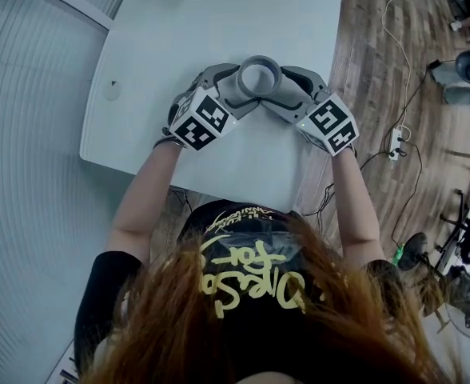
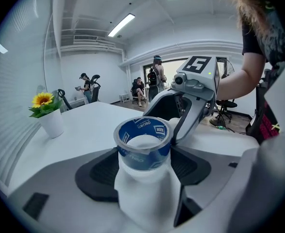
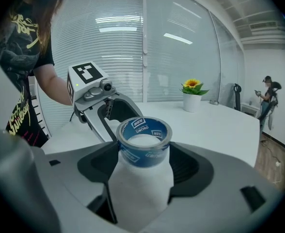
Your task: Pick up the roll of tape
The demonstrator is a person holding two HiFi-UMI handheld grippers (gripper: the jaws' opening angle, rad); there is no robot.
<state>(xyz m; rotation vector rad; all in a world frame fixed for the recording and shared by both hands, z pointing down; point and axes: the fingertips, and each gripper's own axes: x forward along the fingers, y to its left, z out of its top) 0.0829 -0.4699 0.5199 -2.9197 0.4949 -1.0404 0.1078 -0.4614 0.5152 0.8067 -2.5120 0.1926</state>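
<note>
A roll of tape (image 1: 260,59) with a blue core stands upright near the middle of the white table (image 1: 187,22). My left gripper (image 1: 244,88) comes at it from the left and my right gripper (image 1: 276,88) from the right. In the left gripper view the roll (image 2: 143,152) sits between the two dark pads, touching both; the left gripper (image 2: 145,168) is shut on it. The right gripper view shows the same: the roll (image 3: 143,152) is pinched in the right gripper (image 3: 142,168). Whether the roll rests on the table or hangs just above it is unclear.
A white pot with a yellow flower (image 2: 49,118) stands further along the table. The table's near edge (image 1: 243,194) is close to the person's body. Cables (image 1: 395,146) lie on the wooden floor at the right. Several people (image 2: 154,79) stand far off.
</note>
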